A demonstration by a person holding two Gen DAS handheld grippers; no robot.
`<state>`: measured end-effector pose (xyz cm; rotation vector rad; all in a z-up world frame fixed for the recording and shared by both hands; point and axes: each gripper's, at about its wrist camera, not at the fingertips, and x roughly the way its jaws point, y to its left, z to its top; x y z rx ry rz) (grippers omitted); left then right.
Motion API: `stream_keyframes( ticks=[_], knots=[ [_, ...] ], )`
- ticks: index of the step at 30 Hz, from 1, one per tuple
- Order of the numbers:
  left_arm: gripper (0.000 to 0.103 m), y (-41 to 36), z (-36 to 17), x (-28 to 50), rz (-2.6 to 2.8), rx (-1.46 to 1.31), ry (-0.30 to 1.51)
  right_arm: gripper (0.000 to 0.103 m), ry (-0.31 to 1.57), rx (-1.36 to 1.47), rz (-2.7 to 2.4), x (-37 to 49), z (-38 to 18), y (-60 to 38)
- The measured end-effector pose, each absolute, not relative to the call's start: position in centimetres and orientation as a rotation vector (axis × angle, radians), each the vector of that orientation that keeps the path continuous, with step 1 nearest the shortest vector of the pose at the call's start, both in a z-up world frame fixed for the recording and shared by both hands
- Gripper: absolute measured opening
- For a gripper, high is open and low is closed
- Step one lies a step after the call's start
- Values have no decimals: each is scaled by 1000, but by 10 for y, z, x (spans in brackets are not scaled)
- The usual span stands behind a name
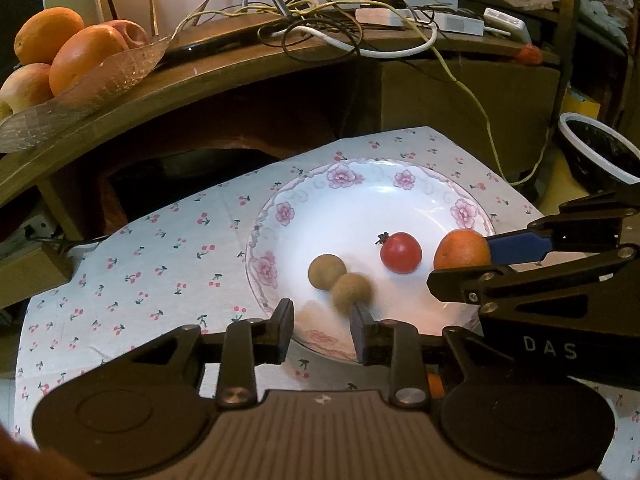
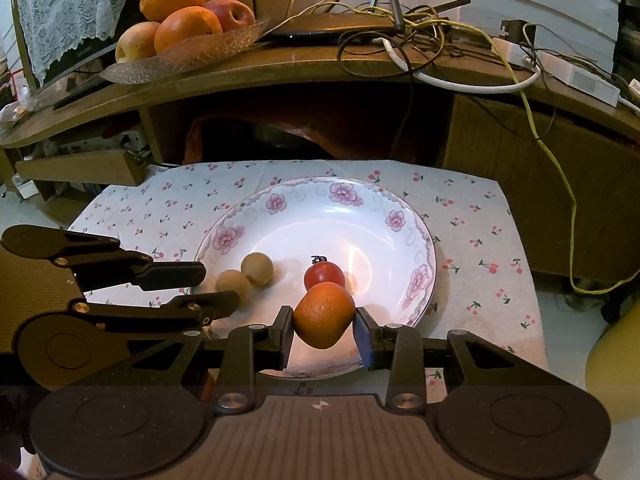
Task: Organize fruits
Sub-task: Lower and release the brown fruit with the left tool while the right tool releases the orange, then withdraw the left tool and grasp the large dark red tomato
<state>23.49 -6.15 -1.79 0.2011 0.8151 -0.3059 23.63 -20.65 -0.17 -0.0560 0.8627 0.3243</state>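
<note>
A white plate with pink flowers [image 1: 400, 200] [image 2: 320, 216] lies on a cherry-print cloth. On it are a red cherry tomato [image 1: 401, 252] [image 2: 324, 275] and two tan round fruits [image 1: 327, 271] [image 1: 352, 293] [image 2: 257, 268] [image 2: 233, 283]. My right gripper [image 2: 323, 326] [image 1: 480, 258] is shut on a small orange fruit [image 2: 324, 315] [image 1: 462, 249] just above the plate's near rim. My left gripper [image 1: 322, 330] [image 2: 208, 286] is open and empty; the nearer tan fruit, blurred, lies just beyond its right finger.
A wooden shelf [image 2: 280, 68] runs behind the cloth, with a glass dish [image 2: 180, 60] of oranges and apples at its left and tangled cables and white adapters to the right. A dark bowl [image 1: 596, 152] stands at the far right in the left wrist view.
</note>
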Motion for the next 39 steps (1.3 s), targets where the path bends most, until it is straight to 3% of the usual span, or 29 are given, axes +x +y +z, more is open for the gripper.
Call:
stream_keyframes(
  ticks=[39],
  knots=[
    [42, -49, 2, 215, -306, 214, 762, 47, 804, -71, 338, 225, 12, -204]
  ],
)
